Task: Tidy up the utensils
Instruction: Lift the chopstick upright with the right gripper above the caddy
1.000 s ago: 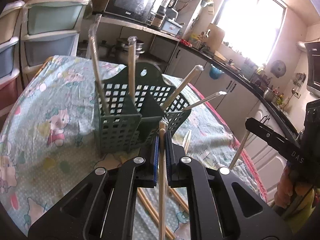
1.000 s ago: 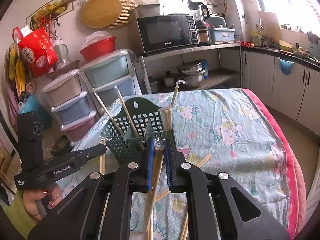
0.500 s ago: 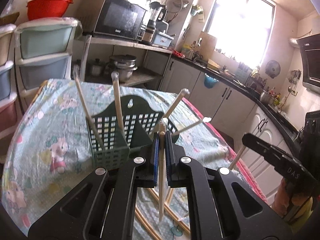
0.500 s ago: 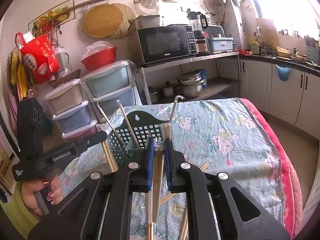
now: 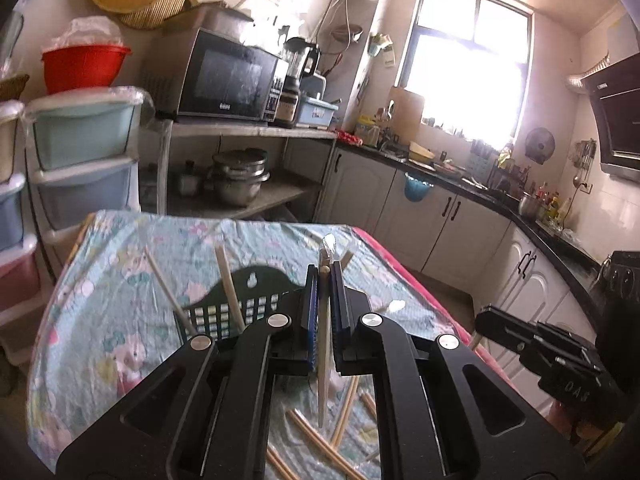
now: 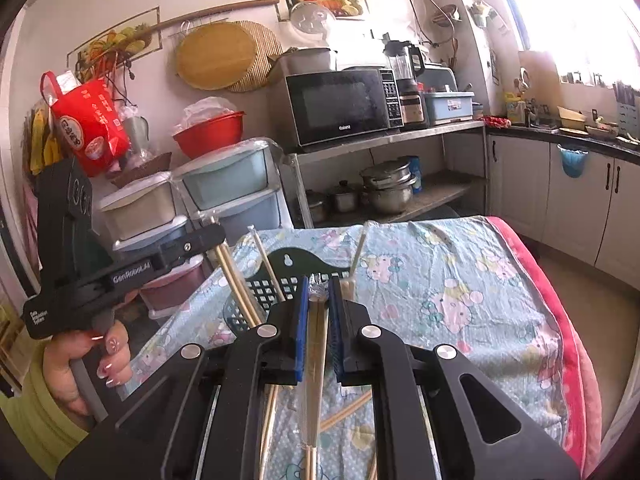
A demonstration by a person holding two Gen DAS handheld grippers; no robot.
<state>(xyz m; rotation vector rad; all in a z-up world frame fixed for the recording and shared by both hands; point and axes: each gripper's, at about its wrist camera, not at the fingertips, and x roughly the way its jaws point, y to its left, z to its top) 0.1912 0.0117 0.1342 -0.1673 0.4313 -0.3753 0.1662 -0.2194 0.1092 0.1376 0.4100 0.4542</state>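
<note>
A dark green perforated utensil basket [image 5: 224,312] stands on the table with several chopstick pairs leaning in it; it also shows in the right wrist view [image 6: 276,280]. My left gripper [image 5: 324,280] is shut on a plastic-wrapped chopstick pair [image 5: 323,344], held upright above and just this side of the basket. My right gripper [image 6: 319,292] is shut on another wrapped chopstick pair [image 6: 314,376], also raised in front of the basket. Loose chopsticks [image 5: 320,440] lie on the cloth below the left gripper.
The table wears a light blue cartoon-print cloth [image 6: 460,280] with a red edge [image 6: 560,320]. Plastic drawer units [image 5: 80,168] and a shelf with a microwave [image 6: 340,104] and pots stand behind it. Kitchen cabinets [image 5: 440,220] run along the right.
Both grippers have lifted and drawn back with their chopstick pairs. The basket now sits lower and smaller in both views.
</note>
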